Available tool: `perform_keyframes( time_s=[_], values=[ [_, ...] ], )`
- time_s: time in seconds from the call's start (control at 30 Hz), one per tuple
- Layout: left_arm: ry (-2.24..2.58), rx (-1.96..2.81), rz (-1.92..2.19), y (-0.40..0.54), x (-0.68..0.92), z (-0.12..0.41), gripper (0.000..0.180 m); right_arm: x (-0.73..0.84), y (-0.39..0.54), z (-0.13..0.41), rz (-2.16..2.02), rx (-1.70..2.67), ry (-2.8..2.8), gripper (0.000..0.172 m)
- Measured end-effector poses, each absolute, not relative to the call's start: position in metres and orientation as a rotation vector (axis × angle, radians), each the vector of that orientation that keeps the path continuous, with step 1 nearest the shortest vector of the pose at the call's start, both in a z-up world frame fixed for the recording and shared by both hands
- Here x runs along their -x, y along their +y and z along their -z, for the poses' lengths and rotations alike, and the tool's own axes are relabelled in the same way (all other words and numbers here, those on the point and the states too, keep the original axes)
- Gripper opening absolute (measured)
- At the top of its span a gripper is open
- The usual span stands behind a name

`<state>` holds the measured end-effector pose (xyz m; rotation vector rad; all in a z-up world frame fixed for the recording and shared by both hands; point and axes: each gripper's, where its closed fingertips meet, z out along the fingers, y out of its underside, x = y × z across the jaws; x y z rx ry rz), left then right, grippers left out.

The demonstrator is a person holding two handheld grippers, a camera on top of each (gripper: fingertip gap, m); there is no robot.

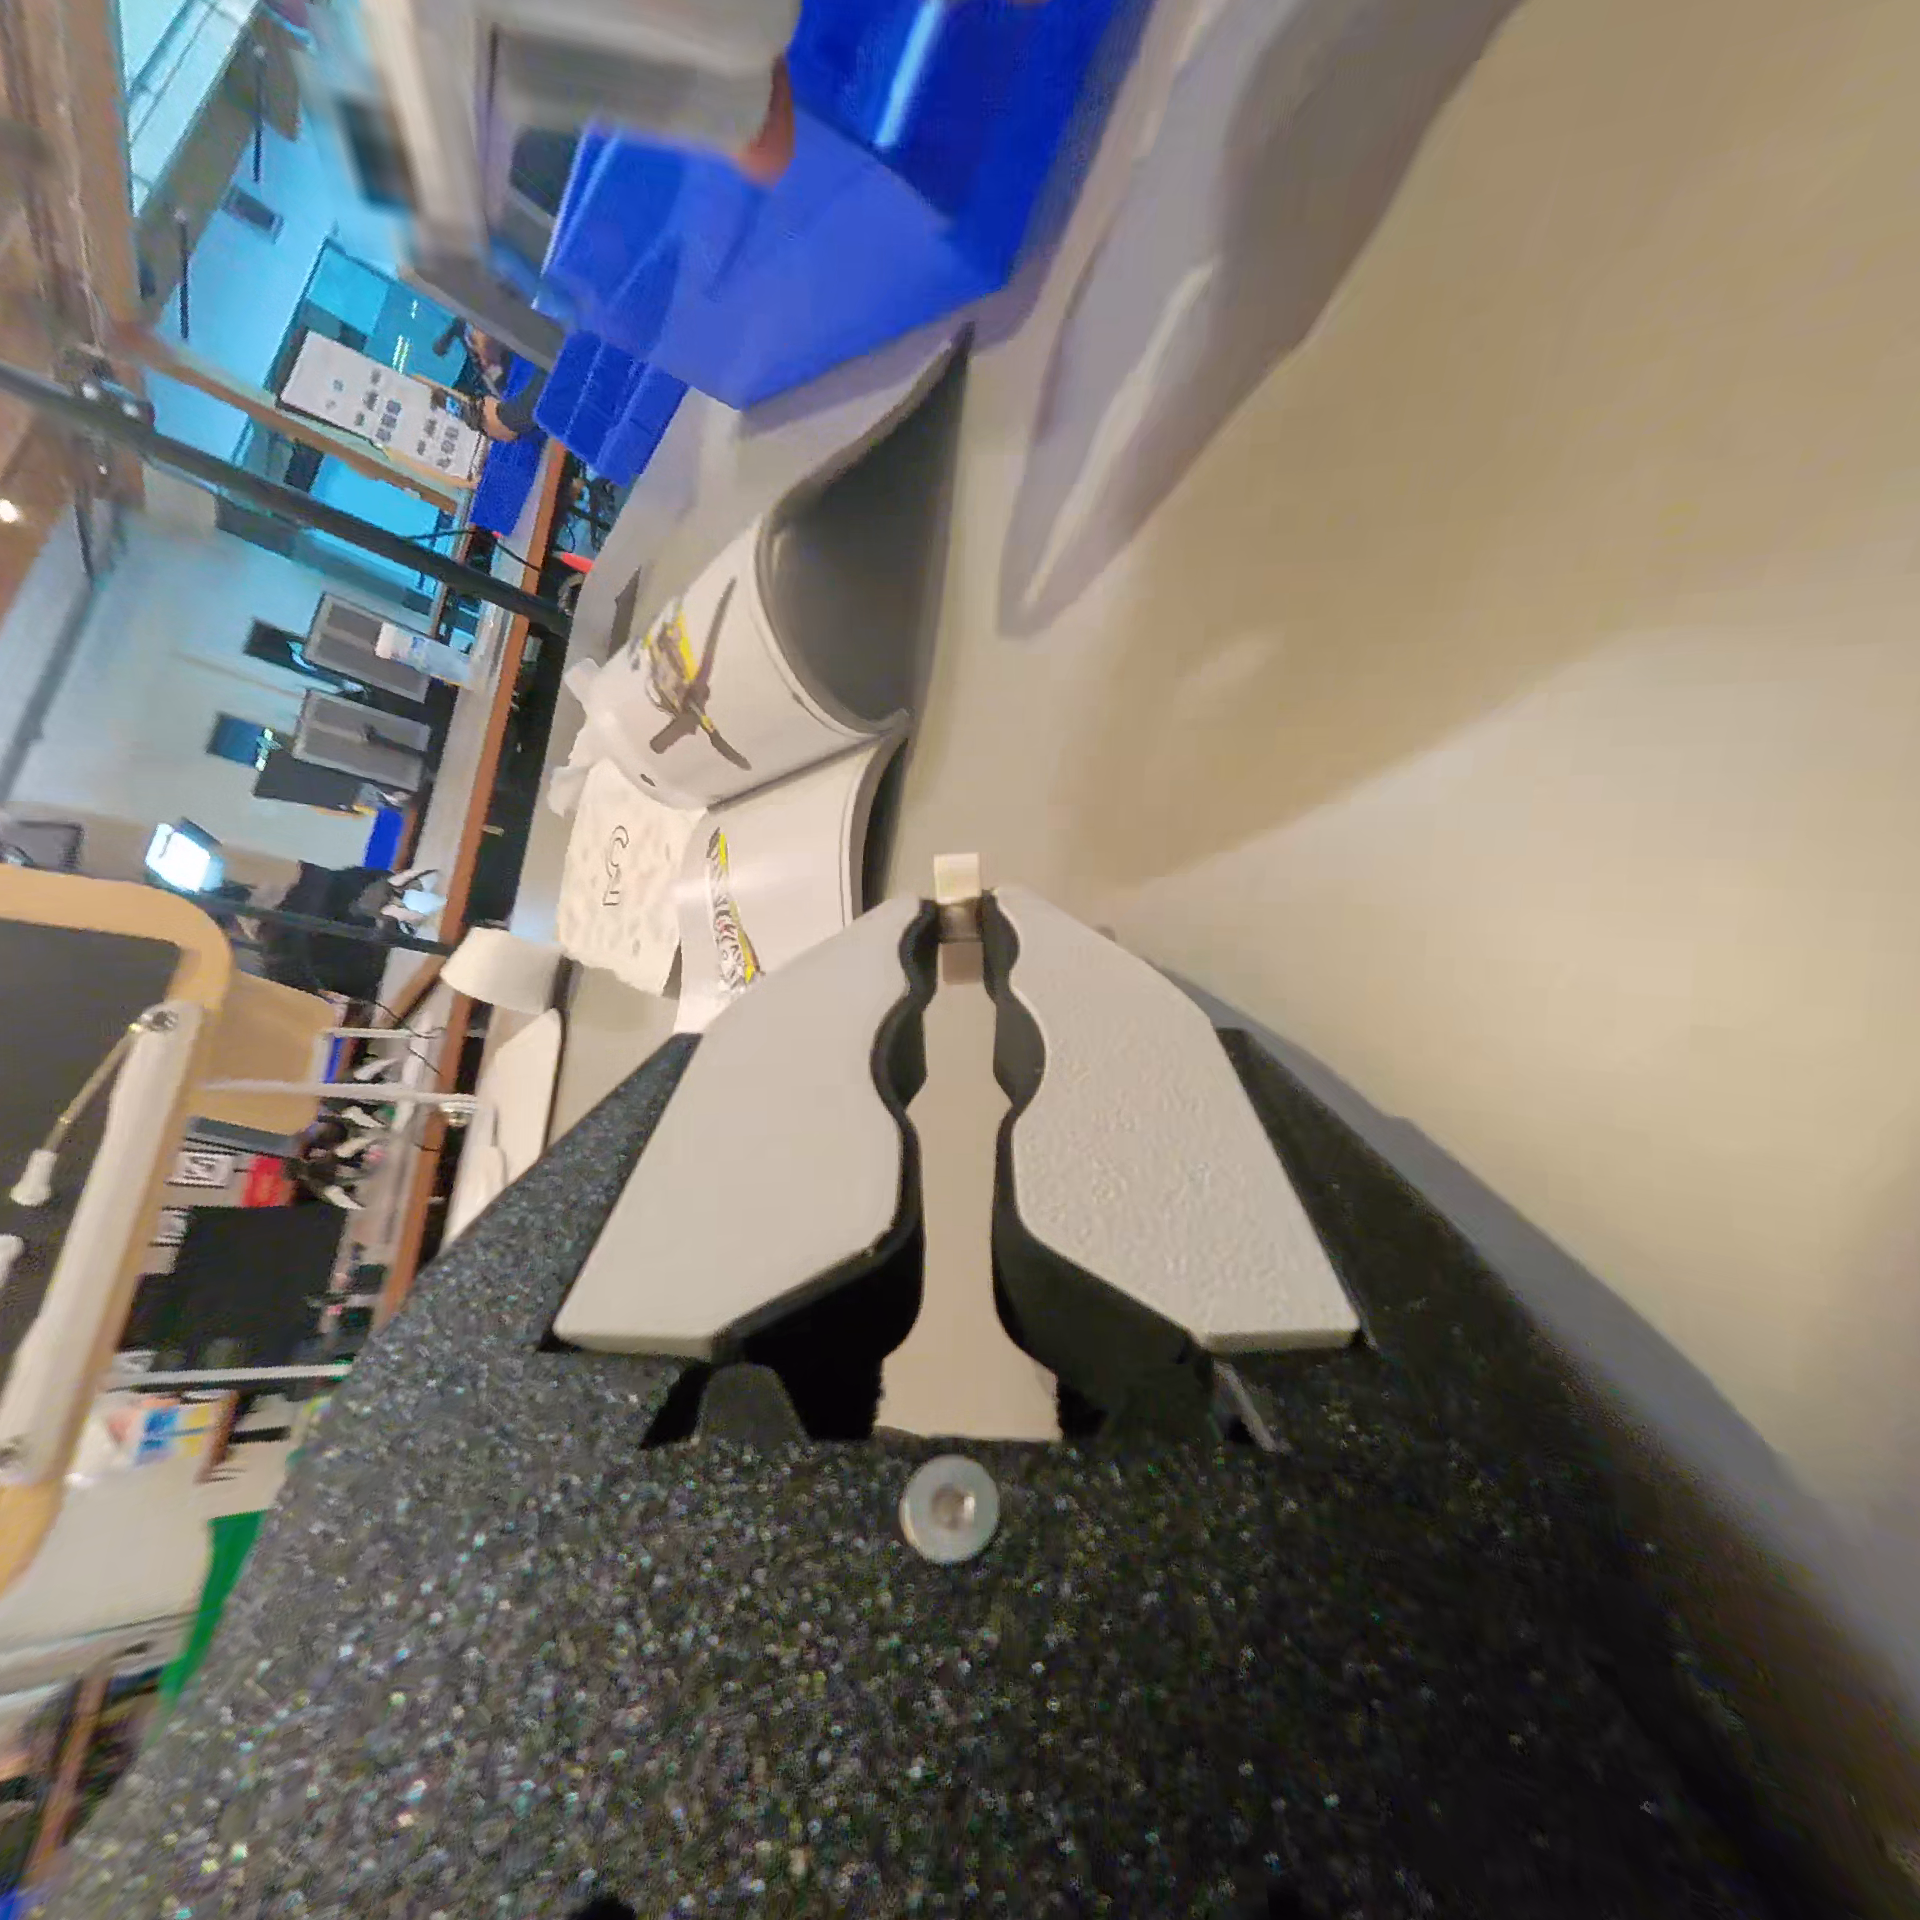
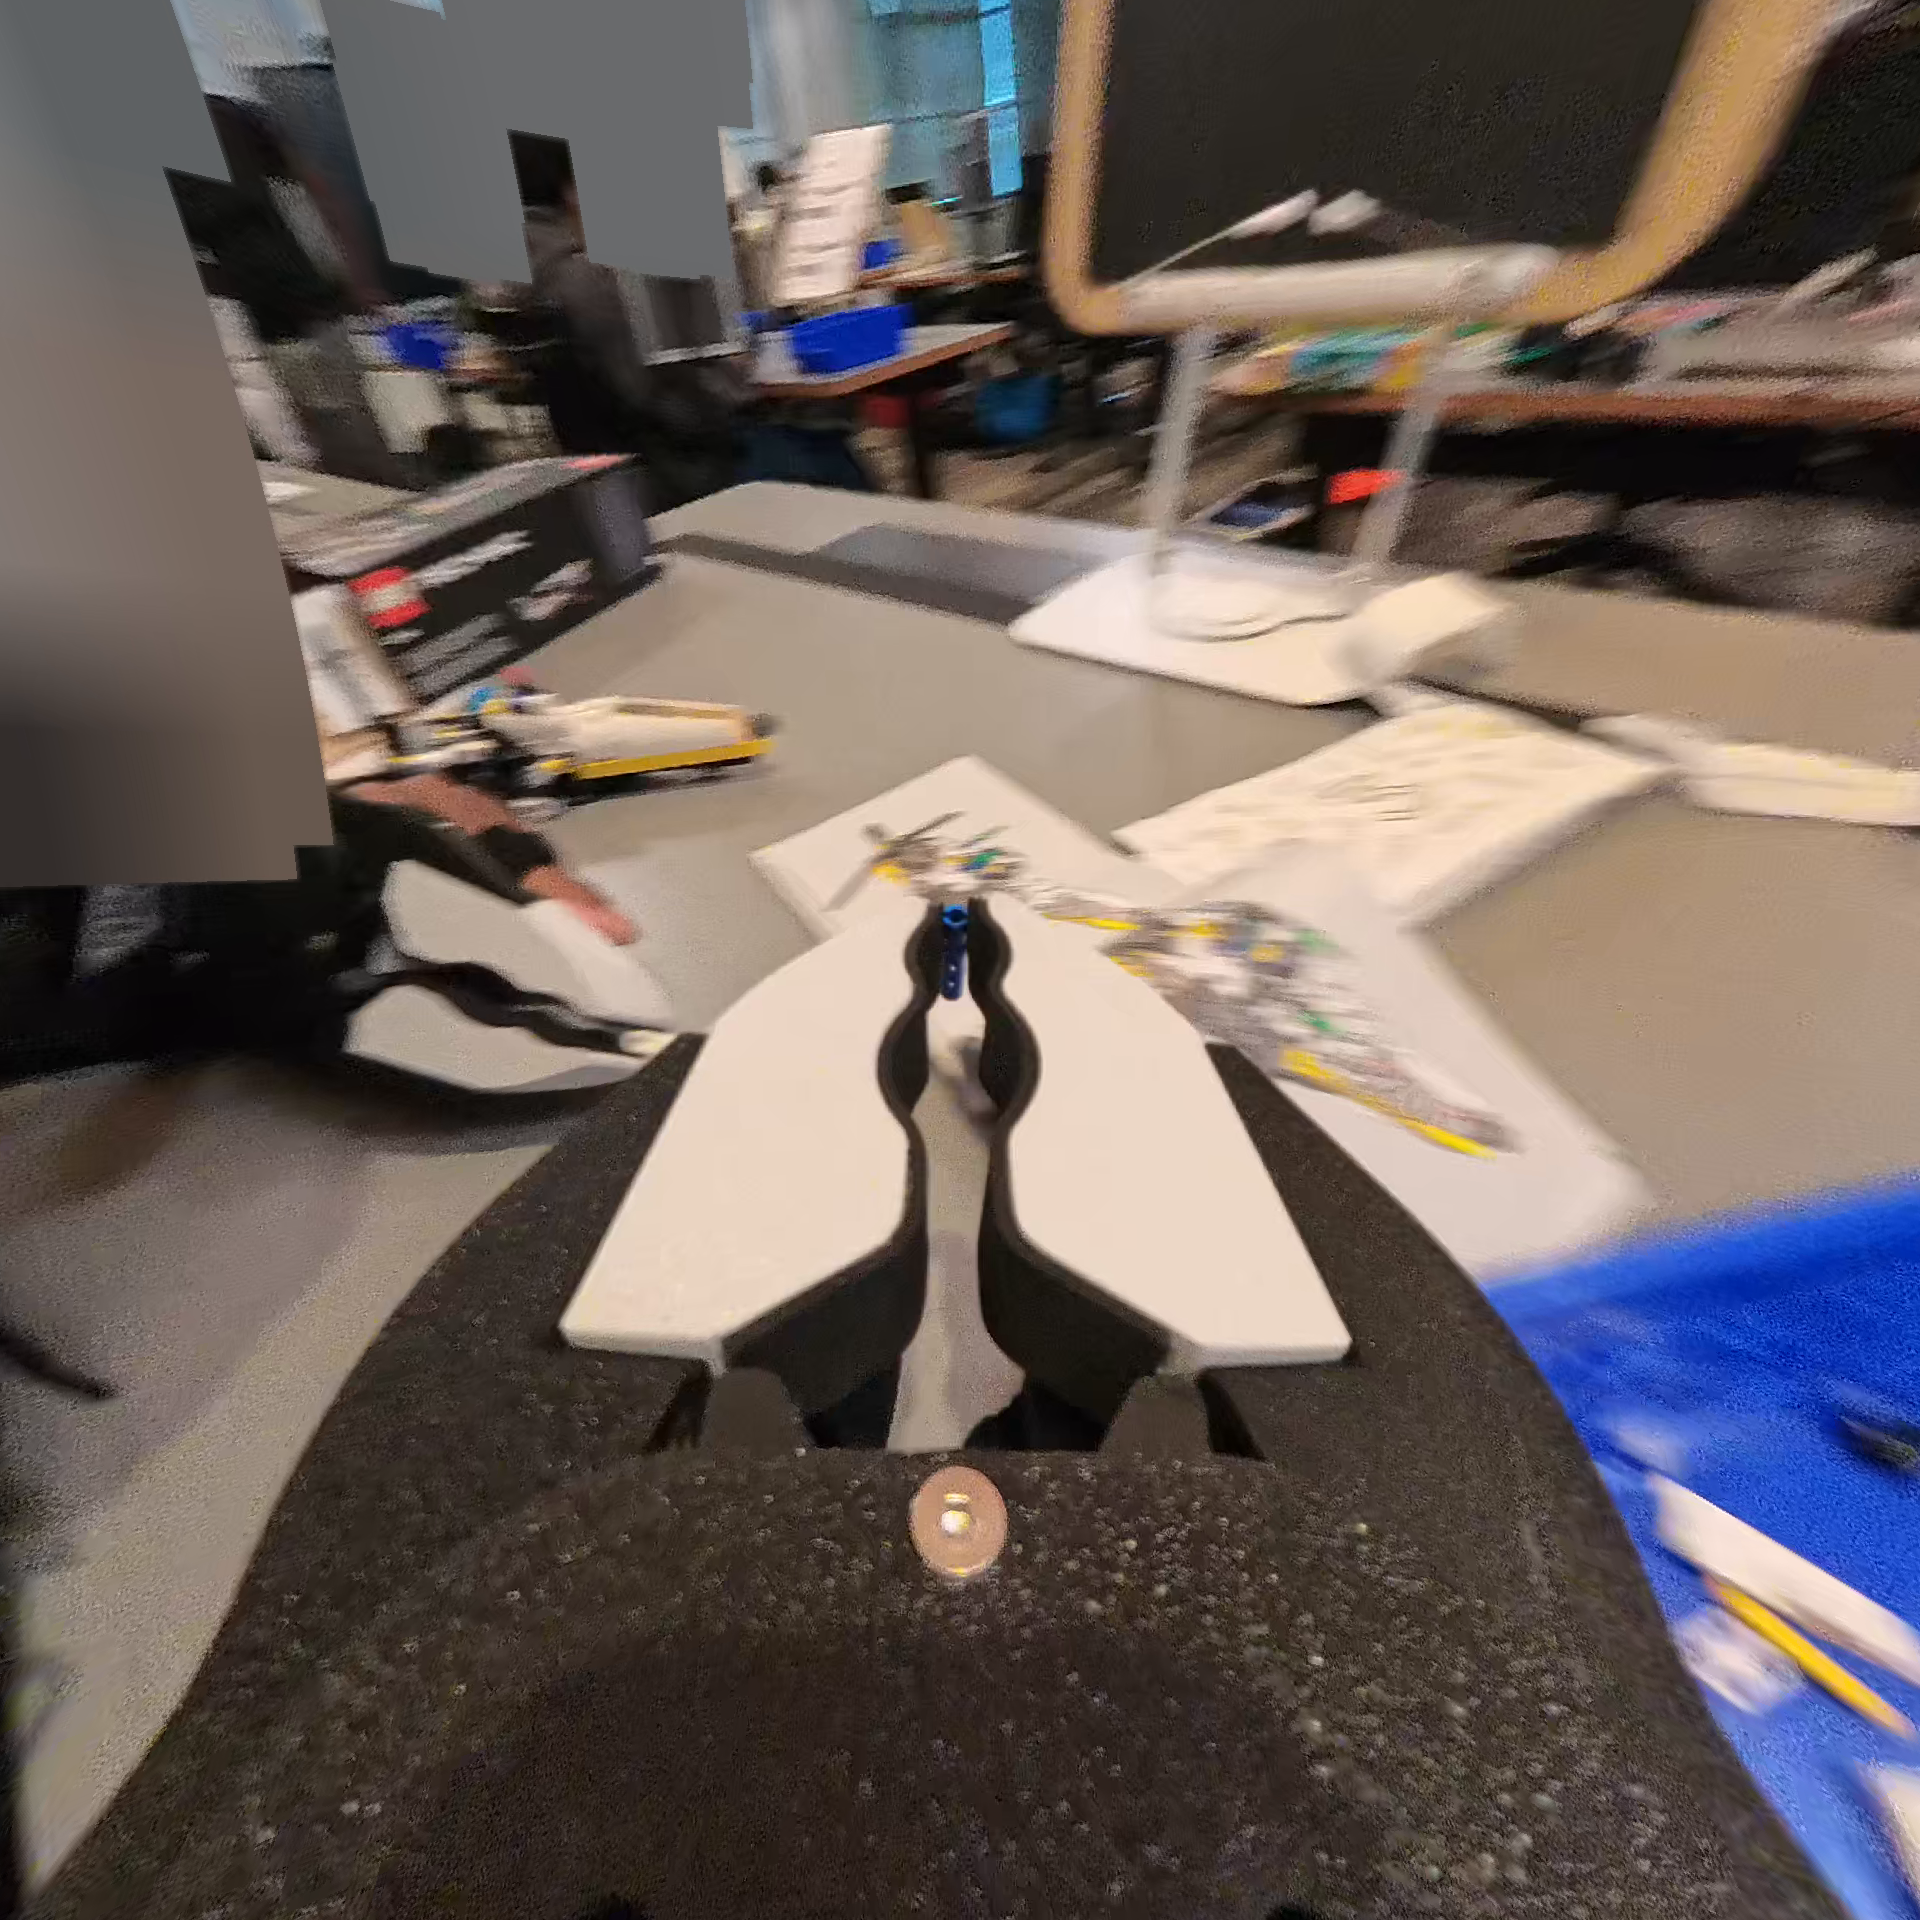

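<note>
Blue pin (image 2: 952, 951) pinched in my right tongs (image 2: 954, 935), white brick (image 1: 957, 914) in my left tongs (image 1: 957, 925); either tip-held piece could twist loose.

— What's unclear?
— Right view is motion-smeared: the booklet (image 2: 1195, 935) print is unreadable, and the model (image 2: 623, 738) is only streaks.
— Left view?
— The blue bins (image 1: 831, 229) blur, cut by the top edge.

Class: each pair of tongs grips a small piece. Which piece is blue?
The right tongs' slim blue pin; the left tongs pinch a pale cream piece.
</note>
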<state>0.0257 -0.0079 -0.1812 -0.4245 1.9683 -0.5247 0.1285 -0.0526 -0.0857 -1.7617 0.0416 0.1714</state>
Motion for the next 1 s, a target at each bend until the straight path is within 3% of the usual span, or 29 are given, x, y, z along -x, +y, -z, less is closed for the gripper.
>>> perform_keyframes(
  time_s=[0.17,0.23,0.33,0.77,0.9,1.0],
  values=[
    [1.935,0.510,0.682,-0.024,-0.038,0.171,0.009,-0.232,-0.125,0.068,0.373,1.853,0.264,0.004],
    [1.925,0.529,0.732,-0.032,-0.044,0.166,0.009,-0.264,-0.151,0.080,0.496,1.945,0.351,0.017],
    [1.912,0.571,0.855,-0.049,-0.059,0.153,0.009,-0.281,-0.170,0.097,0.475,2.023,0.416,0.029],
    [1.824,0.500,1.280,-0.169,-0.198,0.048,0.010,-0.224,-0.197,0.094,0.330,1.895,0.394,0.031],
    [1.896,0.568,1.180,-0.177,-0.235,0.062,0.031,-0.213,-0.208,0.092,0.300,1.858,0.390,0.031],
    [1.875,0.618,1.248,-0.167,-0.228,0.064,0.036,-0.202,-0.210,0.090,0.274,1.837,0.343,0.031]
  ],
)
